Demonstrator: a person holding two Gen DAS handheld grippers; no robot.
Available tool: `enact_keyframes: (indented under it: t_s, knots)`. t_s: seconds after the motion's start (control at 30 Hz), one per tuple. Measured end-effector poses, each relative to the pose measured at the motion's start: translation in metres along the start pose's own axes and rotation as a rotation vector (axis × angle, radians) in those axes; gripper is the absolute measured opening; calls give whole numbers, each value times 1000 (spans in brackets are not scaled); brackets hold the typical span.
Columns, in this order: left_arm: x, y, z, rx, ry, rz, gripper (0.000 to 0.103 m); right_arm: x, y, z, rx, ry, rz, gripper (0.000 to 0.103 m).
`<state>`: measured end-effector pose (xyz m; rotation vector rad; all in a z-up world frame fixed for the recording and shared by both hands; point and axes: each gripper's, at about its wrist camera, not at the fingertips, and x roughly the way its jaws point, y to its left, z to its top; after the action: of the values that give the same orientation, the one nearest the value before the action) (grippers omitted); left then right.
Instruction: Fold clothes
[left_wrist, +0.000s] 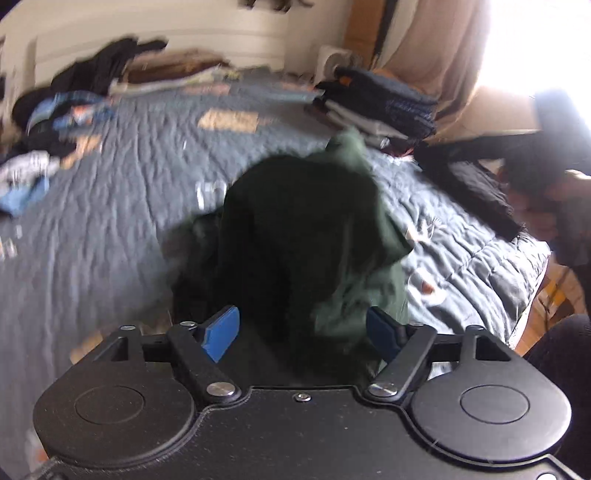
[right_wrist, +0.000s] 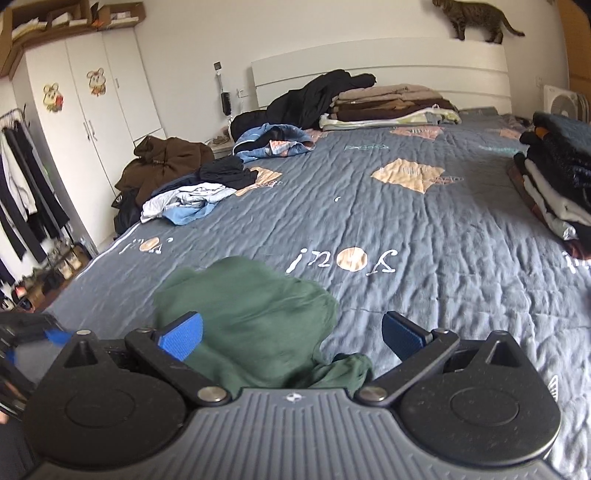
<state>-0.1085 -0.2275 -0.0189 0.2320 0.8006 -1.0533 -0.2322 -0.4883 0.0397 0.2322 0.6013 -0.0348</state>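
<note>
Right wrist view — green garment (right_wrist: 255, 317) heaped between spread, empty right gripper (right_wrist: 291, 338); left gripper (left_wrist: 303, 334) likewise spread over it — pinch an edge, not bunched folds.

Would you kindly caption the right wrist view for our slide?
Open right gripper above a crumpled green garment on the grey quilt.

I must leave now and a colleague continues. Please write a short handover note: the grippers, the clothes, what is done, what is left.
Left gripper: open, holding nothing. Right gripper: open, empty.
Green garment: crumpled on the bedspread just ahead of both grippers, unfolded.
Done: folded stack on the right side.
Left: the green garment, then the loose clothes on the far left side.
</note>
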Motion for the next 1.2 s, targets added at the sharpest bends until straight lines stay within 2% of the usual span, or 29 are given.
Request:
enact_keyframes:
  t_s: [0.07,0.13,0.23,0.37,0.5,0.53,0.6,0.63,0.8,0.9,1.13,1.2]
  knots:
    - [19,4,-8,-41,18,-9,60,-13,7,-9,3,-25,9,103]
    - [36,7,-12,-57,48,-9,43,-26,11,-21,17,-41,7,103]
    - [60,9,-16,-56,106,-2,41,-37,14,-42,26,-17,-31,103]
    - [75,16,-23,-126,104,-75,42,-42,19,-69,38,43,-58,103]
    - [92,19,-21,-187,133,-87,42,-46,21,-84,77,68,-48,103]
    - [94,20,-20,-196,129,-96,35,-46,21,-87,79,73,-51,103]
    - [90,19,-16,-222,104,-133,14,-43,24,-92,62,91,-65,103]
    - [85,17,-12,-230,86,-151,13,-42,26,-94,54,100,-73,103]
    - [67,9,9,-203,43,-197,12,-18,46,-109,-83,165,-63,103]
    - [61,9,17,-212,37,-218,12,-4,59,-114,-152,160,-41,103]
    - [63,2,31,-232,32,-257,12,2,105,-141,-470,60,-145,103]
    - [68,-4,35,-231,31,-264,12,8,112,-146,-522,60,-161,103]
